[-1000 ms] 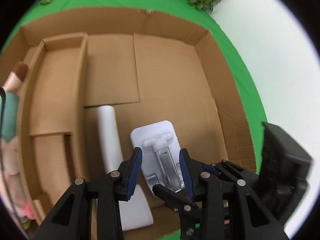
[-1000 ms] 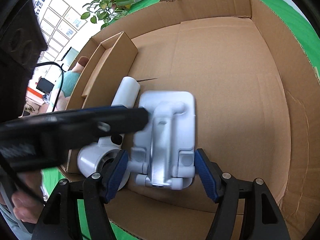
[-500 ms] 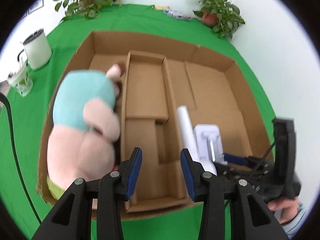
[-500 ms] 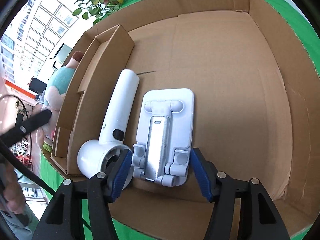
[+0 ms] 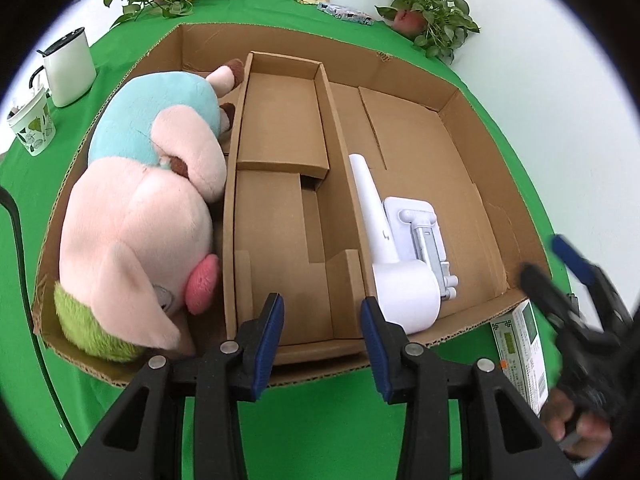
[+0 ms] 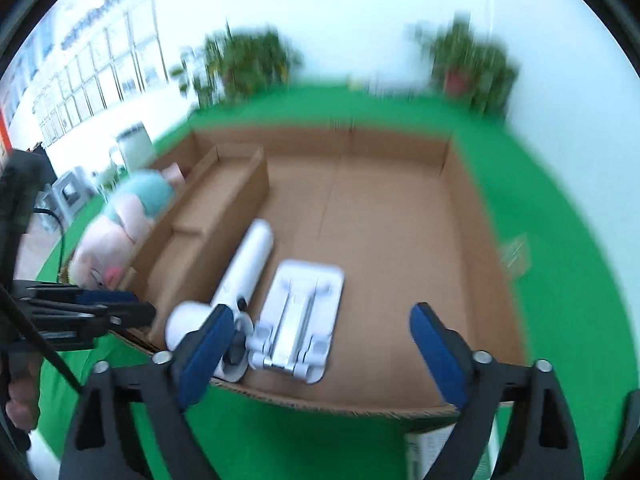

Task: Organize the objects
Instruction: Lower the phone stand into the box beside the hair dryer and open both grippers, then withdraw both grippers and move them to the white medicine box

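An open cardboard box (image 5: 472,92) sits on the green cloth. A plush pig (image 5: 140,216) fills its left compartment. In the right compartment a white hair dryer (image 5: 400,276) lies beside a white folding phone stand (image 5: 428,232). My left gripper (image 5: 322,328) hovers over the box's front wall, open with nothing between its pads. My right gripper (image 6: 320,320) is drawn back above the front edge, its jaws opening wide and empty, with the stand (image 6: 300,312) and dryer (image 6: 244,264) lying free below. Each gripper also shows in the other's view: the right gripper (image 5: 576,280), the left gripper (image 6: 88,312).
A cardboard divider insert (image 5: 280,128) runs down the box's middle. A white and green carton (image 5: 520,352) lies on the cloth by the front right corner. A white mug (image 5: 70,68) and a paper cup (image 5: 32,124) stand at the left. Potted plants (image 5: 432,12) line the back.
My right gripper let go of the phone stand, widened, and pulled back and up out of the box. My left gripper drew out from over the stand to the front edge.
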A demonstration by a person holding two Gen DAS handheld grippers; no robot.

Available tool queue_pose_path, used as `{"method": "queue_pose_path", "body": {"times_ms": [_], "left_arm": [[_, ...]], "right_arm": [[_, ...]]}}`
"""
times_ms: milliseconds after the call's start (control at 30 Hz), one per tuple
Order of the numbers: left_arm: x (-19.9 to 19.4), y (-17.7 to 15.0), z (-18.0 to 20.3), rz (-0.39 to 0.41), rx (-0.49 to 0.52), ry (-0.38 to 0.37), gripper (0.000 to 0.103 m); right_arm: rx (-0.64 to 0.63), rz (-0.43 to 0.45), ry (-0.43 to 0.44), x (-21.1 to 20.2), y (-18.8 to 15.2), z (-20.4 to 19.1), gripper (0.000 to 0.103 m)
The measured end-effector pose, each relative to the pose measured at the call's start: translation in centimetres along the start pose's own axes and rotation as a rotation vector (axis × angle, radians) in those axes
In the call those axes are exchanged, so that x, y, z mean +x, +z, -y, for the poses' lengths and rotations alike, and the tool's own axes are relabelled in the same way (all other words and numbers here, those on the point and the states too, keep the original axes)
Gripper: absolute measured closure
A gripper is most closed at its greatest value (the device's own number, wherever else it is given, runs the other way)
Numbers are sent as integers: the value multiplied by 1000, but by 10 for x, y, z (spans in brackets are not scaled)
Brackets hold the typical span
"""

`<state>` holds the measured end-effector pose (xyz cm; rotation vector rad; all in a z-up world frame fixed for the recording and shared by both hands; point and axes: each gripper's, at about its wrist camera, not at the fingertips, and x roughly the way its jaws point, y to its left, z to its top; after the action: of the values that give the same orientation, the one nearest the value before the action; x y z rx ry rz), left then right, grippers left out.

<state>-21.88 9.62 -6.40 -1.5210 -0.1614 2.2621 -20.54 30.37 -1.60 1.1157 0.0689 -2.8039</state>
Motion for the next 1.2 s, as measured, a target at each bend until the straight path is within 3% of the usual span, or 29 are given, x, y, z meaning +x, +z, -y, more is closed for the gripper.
{"method": "queue_pose_path", "body": {"times_ms": [67, 167, 333, 433, 500, 567, 767, 1000, 1133, 1200], "left_arm": [[1, 1, -2, -9, -35, -9, 65], [-1, 0, 6, 15, -33, 25, 64], [-46, -17, 38, 261, 73, 116, 63], [-78, -35, 63, 442, 139, 163, 41], [-99, -53, 74, 572, 171, 177, 19], [-114, -67, 87, 663, 210, 188, 19], [-118, -83, 99, 657, 232, 190, 19], [-107, -99, 79, 622, 210, 234, 19], [-94, -109, 60, 566, 180, 238, 18], [-87, -115, 55, 539, 171, 239, 19]], "right_arm": [[-18, 84, -14, -26, -8, -6, 6], [-24, 129, -25, -48, -17, -11, 6], [20, 133, -63, -65, -27, -8, 4], [35, 136, -69, -71, -35, -5, 4], [28, 147, -80, -75, -41, -5, 4], [18, 160, -88, -80, -46, -6, 4], [21, 171, -77, -88, -56, -5, 4], [12, 145, -79, -92, -76, 1, 4], [62, 116, -122, -102, -101, 29, 4], [91, 59, -148, -103, -118, 51, 4]]}}
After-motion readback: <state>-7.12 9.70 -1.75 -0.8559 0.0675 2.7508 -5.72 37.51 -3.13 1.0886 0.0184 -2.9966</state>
